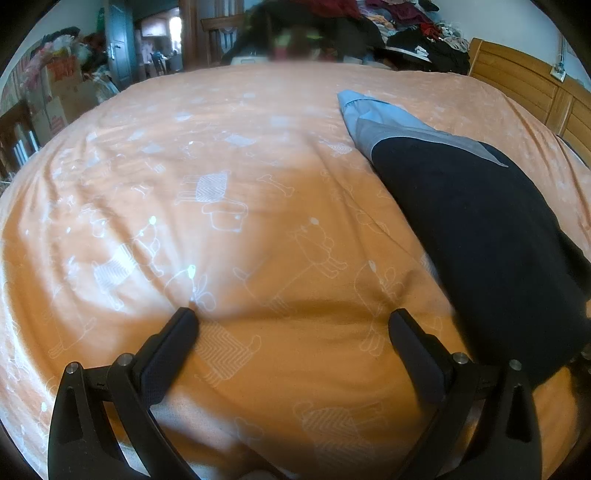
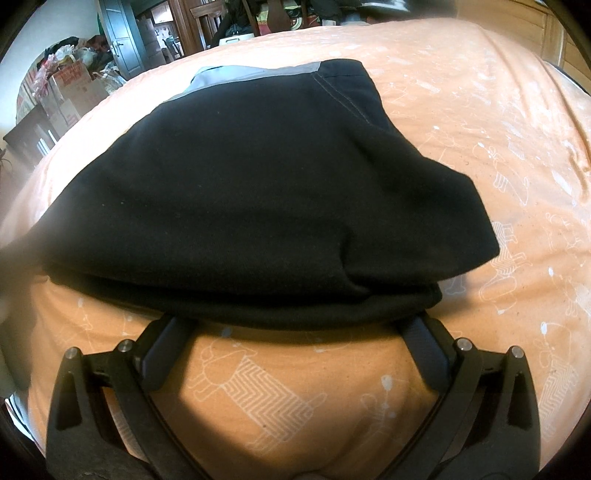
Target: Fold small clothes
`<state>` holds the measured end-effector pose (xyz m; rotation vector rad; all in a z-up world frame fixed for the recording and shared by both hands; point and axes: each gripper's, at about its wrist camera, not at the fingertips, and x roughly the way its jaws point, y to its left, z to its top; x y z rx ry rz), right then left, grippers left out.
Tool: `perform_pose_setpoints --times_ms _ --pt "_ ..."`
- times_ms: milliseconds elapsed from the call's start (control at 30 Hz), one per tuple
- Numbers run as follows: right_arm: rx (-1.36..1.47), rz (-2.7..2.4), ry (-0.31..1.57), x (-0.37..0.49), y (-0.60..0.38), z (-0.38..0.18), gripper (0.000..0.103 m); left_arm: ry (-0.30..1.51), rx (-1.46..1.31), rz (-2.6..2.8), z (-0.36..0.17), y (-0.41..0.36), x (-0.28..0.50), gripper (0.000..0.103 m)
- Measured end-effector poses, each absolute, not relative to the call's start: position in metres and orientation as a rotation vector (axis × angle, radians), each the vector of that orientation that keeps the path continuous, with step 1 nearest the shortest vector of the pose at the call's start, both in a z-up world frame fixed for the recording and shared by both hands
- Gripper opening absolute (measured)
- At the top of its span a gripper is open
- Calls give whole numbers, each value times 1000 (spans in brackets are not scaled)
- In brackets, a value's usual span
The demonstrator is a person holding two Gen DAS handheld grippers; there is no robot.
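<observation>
A black garment (image 2: 240, 192) with grey and light blue panels at its far end lies folded in layers on the orange bedspread (image 2: 461, 122). In the left wrist view the same garment (image 1: 480, 236) stretches along the right side, its blue end pointing away. My left gripper (image 1: 293, 317) is open over bare bedspread, just left of the garment, with nothing between its fingers. My right gripper (image 2: 295, 321) is open at the garment's near folded edge; both fingertips are tucked under that edge and hidden by the cloth.
The bed's wooden headboard (image 1: 524, 85) runs along the right. A heap of clothes (image 1: 406, 29) is piled beyond the far edge. Cardboard boxes (image 1: 59, 92) and a blue door (image 1: 118, 40) stand at the back left.
</observation>
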<state>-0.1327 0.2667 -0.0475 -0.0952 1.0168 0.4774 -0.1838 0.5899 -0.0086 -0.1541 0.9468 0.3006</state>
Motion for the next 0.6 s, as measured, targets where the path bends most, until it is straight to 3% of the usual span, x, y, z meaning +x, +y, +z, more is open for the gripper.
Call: perform_pose_setpoints --times_ms 600 --pt "-98 479 1019 -130 267 -48 103 950 -155 295 -9 591 -184 103"
